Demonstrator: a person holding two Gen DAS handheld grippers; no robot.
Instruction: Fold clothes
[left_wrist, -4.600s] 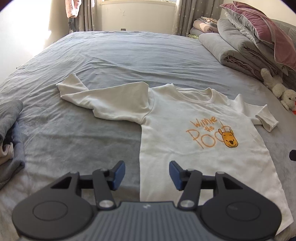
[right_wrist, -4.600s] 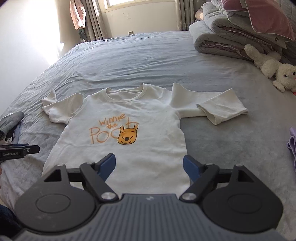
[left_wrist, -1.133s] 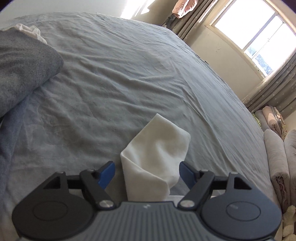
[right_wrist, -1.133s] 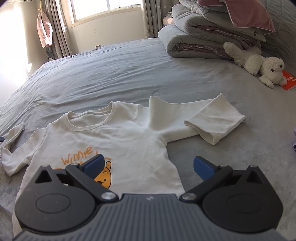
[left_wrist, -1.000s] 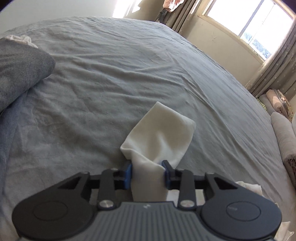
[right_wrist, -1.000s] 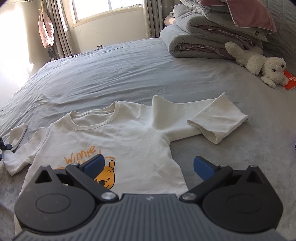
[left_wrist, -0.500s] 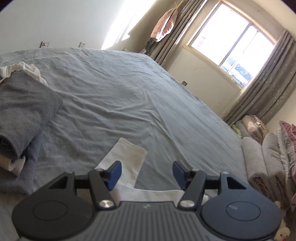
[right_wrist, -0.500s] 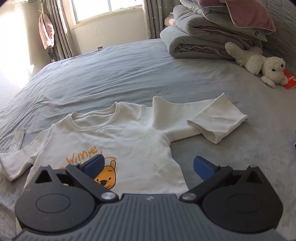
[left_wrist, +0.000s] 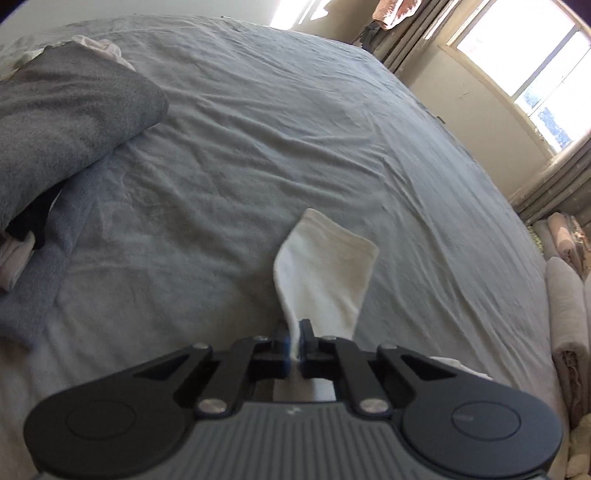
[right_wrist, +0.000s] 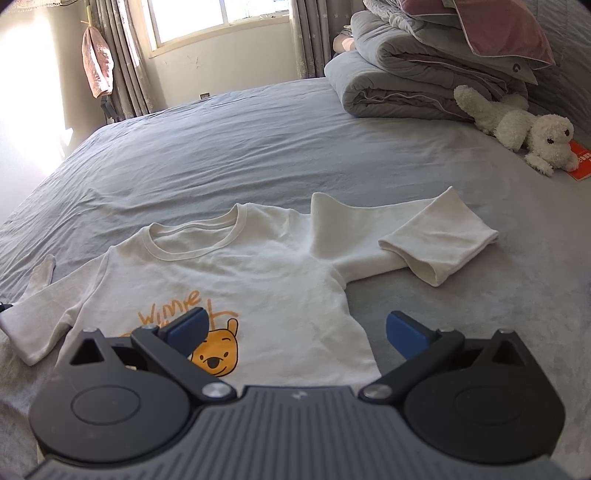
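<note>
A white long-sleeved shirt (right_wrist: 258, 280) with an orange bear print lies face up on the grey bed (right_wrist: 258, 147). Its right-hand sleeve (right_wrist: 436, 240) is doubled back on itself. My left gripper (left_wrist: 294, 345) is shut on the shirt's other sleeve (left_wrist: 325, 273), whose cuff end points away from the camera. That sleeve also shows at the left edge of the right wrist view (right_wrist: 33, 314). My right gripper (right_wrist: 295, 332) is open and empty, hovering over the shirt's lower right side near the bear print (right_wrist: 218, 350).
A stack of folded grey clothes (left_wrist: 66, 118) lies on the bed to the left of my left gripper. Folded quilts and pillows (right_wrist: 436, 66) and a white plush toy (right_wrist: 517, 125) lie at the far right. A window (right_wrist: 221, 18) is beyond the bed.
My left gripper opened half a second ago and has now shut again on the sleeve, which is stretched out straighter. My right gripper has stayed open and almost still.
</note>
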